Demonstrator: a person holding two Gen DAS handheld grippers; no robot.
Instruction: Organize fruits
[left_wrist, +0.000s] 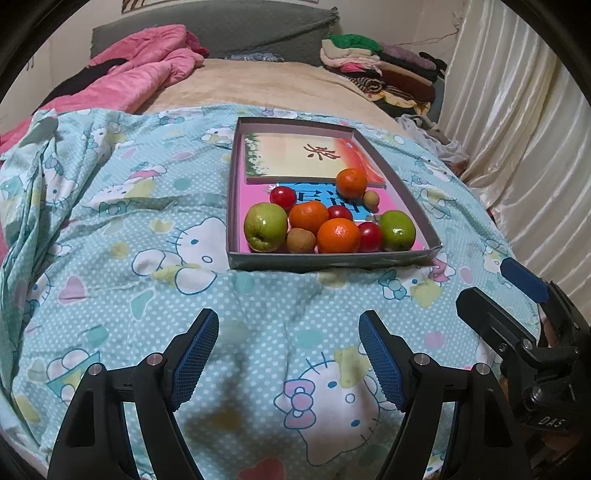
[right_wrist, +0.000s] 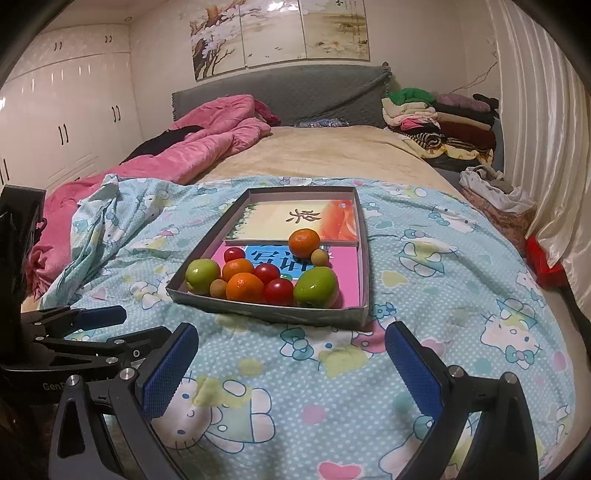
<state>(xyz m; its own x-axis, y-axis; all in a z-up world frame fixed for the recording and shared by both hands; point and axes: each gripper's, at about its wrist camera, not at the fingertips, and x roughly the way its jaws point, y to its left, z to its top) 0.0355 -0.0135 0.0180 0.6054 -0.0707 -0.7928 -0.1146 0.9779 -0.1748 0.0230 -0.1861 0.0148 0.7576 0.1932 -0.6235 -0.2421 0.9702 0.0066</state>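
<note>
Both grippers are hovering over the near part of a bed covered by a blue cartoon-cat sheet (left_wrist: 122, 206), and neither is holding anything. The left gripper (left_wrist: 288, 354) is keeping its blue-padded fingers spread apart with only sheet showing between them; the right gripper (right_wrist: 291, 363) is doing the same just to its right.

A shallow cardboard tray (left_wrist: 332, 258) is sitting flat on the sheet, beyond both grippers. The fruits are crowding its near end: two green apples (left_wrist: 265, 227), one at the left and one at the right, three oranges (left_wrist: 338, 235) between and behind them, three small red fruits (left_wrist: 282, 196), possibly tomatoes, and two small brown ones (left_wrist: 301, 240). They are lying on a pink booklet (right_wrist: 349, 280), while a pale booklet (left_wrist: 295, 157) is filling the tray's far end.

A pink quilt (right_wrist: 207, 140) is lying crumpled at the far left, and folded clothes (right_wrist: 439, 118) are piling up at the far right.
</note>
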